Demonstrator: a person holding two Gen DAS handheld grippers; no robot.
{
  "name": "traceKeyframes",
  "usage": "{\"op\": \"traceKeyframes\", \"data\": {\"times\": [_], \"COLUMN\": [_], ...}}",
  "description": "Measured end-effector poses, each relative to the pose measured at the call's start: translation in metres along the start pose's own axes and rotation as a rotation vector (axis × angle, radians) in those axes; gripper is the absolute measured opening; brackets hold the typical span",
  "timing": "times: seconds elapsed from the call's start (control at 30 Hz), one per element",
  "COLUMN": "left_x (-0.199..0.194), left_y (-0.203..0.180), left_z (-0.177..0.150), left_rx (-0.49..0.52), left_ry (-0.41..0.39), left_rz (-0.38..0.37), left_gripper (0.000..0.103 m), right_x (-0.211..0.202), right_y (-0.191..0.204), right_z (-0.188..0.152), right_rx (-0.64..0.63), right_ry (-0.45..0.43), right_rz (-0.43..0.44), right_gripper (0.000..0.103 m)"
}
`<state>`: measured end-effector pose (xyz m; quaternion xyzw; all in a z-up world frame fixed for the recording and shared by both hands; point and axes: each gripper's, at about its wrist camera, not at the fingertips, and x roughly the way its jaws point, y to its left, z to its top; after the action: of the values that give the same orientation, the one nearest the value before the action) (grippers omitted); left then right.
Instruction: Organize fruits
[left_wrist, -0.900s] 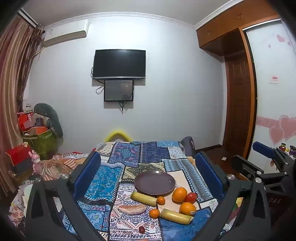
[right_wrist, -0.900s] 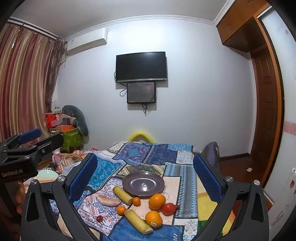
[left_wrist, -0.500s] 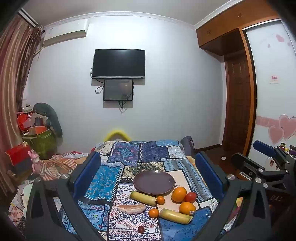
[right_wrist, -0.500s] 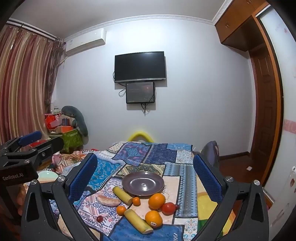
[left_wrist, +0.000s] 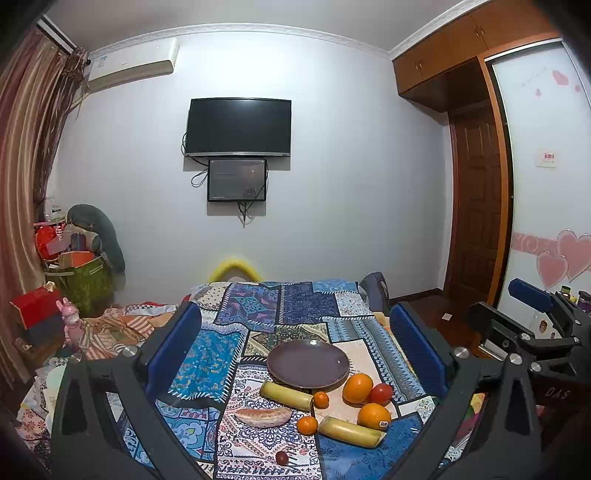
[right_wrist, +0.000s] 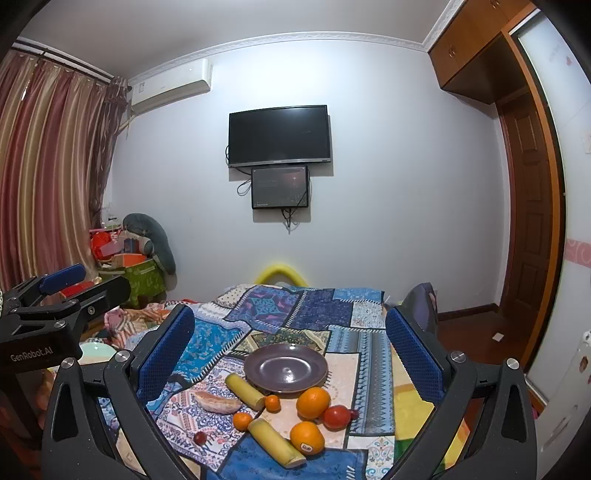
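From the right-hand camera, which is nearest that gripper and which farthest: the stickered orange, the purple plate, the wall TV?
1. Stickered orange: lowest in view, between the right gripper's fingers.
2. Purple plate: mid-table, beyond the fruit.
3. TV: on the far wall.

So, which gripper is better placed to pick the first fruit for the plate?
Probably the right gripper. Both are open and hover off the fruit, but in its view the plate and large orange sit nearer its midline than for the left gripper.

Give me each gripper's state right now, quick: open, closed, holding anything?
Left gripper: open, holding nothing, raised above the fruit.
Right gripper: open, holding nothing, raised above the fruit.
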<state>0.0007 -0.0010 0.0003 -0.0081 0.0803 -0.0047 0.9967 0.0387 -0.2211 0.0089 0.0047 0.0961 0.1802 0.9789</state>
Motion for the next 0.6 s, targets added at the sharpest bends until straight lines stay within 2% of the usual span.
{"op": "traceKeyframes", "data": {"times": [0.6], "left_x": [0.0025], "left_y": [0.0015], "left_z": [-0.0022], "left_rx": [0.0], "left_ry": [0.003], "left_rz": [-0.001], "left_gripper": [0.103], "right_x": [-0.0009], "right_y": [-0.0002], "right_z": [0.0013], "right_rx": [0.003], "right_ry": [0.0], "right_rz": [0.0], "right_gripper": [0.103]}}
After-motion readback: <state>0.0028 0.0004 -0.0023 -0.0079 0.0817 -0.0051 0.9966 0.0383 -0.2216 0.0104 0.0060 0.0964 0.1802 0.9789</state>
